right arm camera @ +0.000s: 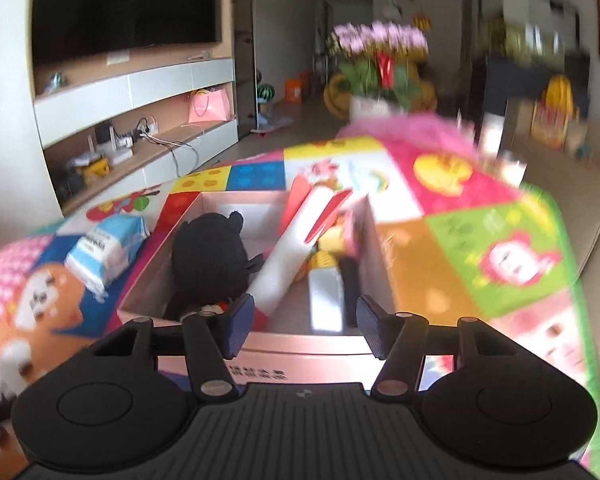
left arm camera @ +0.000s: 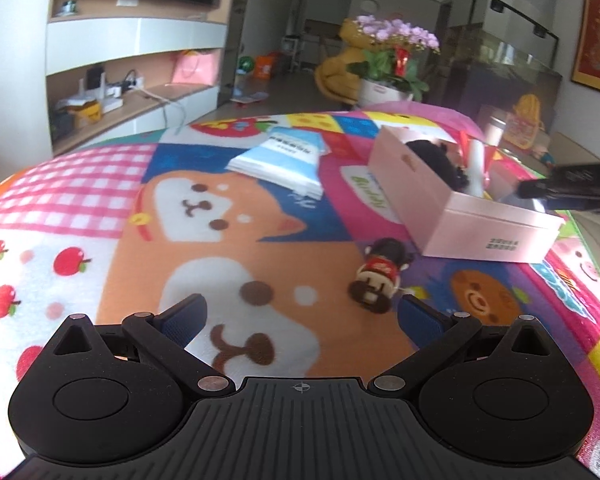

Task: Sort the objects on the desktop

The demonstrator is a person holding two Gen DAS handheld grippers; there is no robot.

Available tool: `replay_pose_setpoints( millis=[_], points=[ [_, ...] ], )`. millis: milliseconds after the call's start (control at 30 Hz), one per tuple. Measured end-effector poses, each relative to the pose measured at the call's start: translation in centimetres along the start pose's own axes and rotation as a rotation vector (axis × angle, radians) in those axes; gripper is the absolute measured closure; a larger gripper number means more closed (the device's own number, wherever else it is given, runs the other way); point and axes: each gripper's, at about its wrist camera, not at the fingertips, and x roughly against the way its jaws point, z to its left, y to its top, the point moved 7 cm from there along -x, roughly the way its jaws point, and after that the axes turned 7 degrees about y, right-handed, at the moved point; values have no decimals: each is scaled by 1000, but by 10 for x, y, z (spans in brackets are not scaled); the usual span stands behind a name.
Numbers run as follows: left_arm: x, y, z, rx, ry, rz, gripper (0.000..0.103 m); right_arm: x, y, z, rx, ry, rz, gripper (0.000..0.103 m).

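My left gripper hangs open over the cartoon mat, with nothing between its fingers. A small red-and-black doll lies on its side just beyond the right finger. Behind the doll stands an open pink box, and a blue-white tissue pack lies further back. My right gripper hovers over the near wall of the pink box, its jaws apart and empty. Inside the box are a black plush, a white tube with red flaps and a flat white item.
The tissue pack lies left of the box. The mat's green edge drops to the floor on the right. A potted plant with purple flowers stands beyond the mat, with TV shelving at the left.
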Motion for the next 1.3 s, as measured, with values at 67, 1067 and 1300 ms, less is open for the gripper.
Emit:
replay_pose_setpoints(
  millis=[67,1067,1300],
  points=[
    [2,1,-1,-5,2,-2,0,-9,1,5,-31,69,6,44],
    [3,0,61,132,139,-9,0,-46,-84,180,478,335,172,36],
    [-2,-3,46,98,107,10,0,-7,-89,148,416,319,149,37]
  ],
)
